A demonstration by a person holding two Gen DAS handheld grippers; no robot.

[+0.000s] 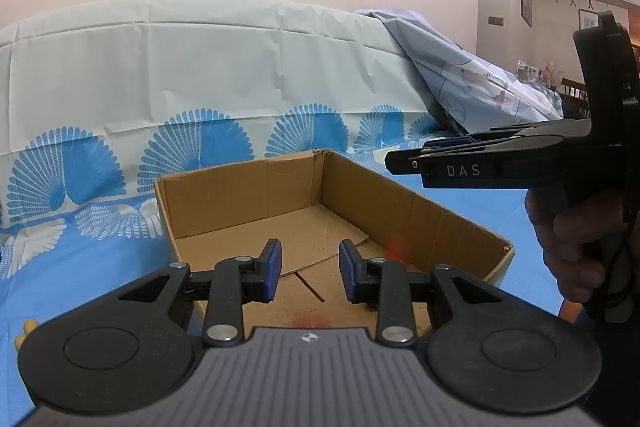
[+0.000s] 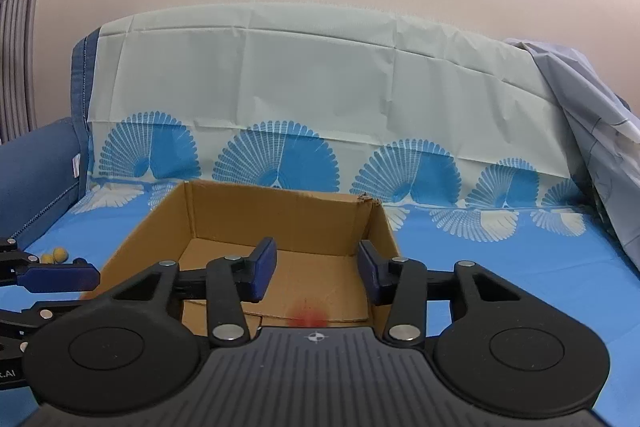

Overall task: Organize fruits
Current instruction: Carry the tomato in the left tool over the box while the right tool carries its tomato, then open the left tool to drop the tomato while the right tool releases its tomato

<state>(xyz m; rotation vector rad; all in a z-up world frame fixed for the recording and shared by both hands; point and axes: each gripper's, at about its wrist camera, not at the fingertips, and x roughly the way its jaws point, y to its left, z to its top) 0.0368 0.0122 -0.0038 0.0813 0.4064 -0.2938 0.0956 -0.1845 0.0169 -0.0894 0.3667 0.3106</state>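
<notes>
Right wrist: rectangular corrugated cardboard box (image 2: 280, 227), creased tablecloth (image 2: 500, 259).

Brown cardboard box (image 2: 280, 215) sits on a bright blue cloth (image 2: 500, 259) with white-and-blue fan motifs; tiny yellow fruits (image 2: 56, 255) far left.

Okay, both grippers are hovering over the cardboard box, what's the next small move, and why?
Probably swing the left gripper toward the small yellow fruits lying on the blue cloth beside the cardboard box. Both it and the right gripper stand open with nothing between the pads, and the box floor that shows holds no fruit.
</notes>
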